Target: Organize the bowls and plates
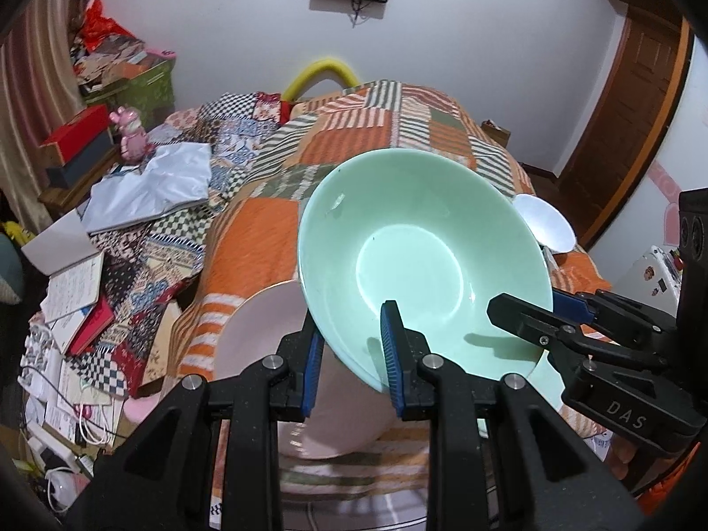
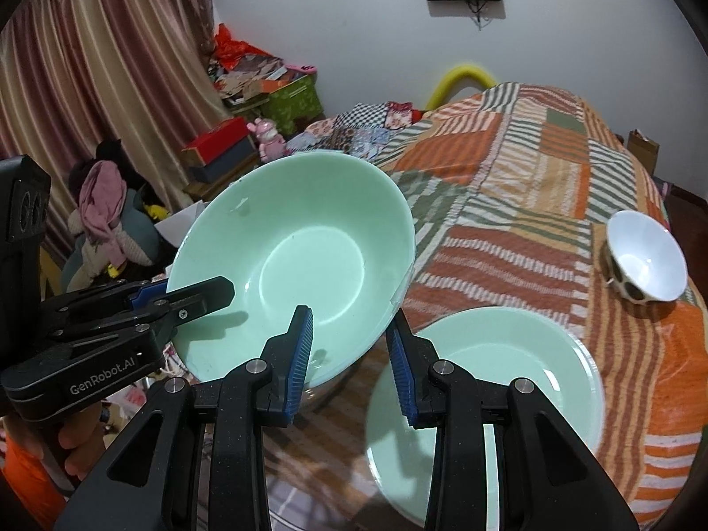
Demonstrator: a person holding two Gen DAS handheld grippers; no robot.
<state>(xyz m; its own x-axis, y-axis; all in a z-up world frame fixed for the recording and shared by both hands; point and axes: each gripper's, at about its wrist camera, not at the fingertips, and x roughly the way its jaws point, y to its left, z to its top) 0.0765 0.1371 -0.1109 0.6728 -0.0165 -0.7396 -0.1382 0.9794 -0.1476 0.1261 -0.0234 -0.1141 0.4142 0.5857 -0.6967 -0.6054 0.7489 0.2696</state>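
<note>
A large mint-green bowl [image 1: 411, 243] [image 2: 309, 256] hangs tilted in the air over the quilted bed. Both grippers hold it by the near rim. My left gripper [image 1: 352, 332] is shut on the rim's left part and shows in the right wrist view as the left gripper [image 2: 186, 290]. My right gripper [image 2: 349, 323] is shut on the rim's right part, and the left wrist view shows it as the right gripper [image 1: 526, 305]. A pale pink plate [image 1: 265, 354] lies on the bed under the bowl. A mint-green plate [image 2: 486, 398] lies to the right of it. A small white bowl [image 2: 646, 261] [image 1: 546, 221] with dark spots outside sits farther right.
The bed carries an orange, green and white patchwork quilt [image 2: 531, 186]. Notebooks, papers and cables [image 1: 79, 301] pile up at its left side. Boxes and a pink figurine [image 1: 132, 137] stand by the curtain. A wooden door [image 1: 632, 110] is at the right.
</note>
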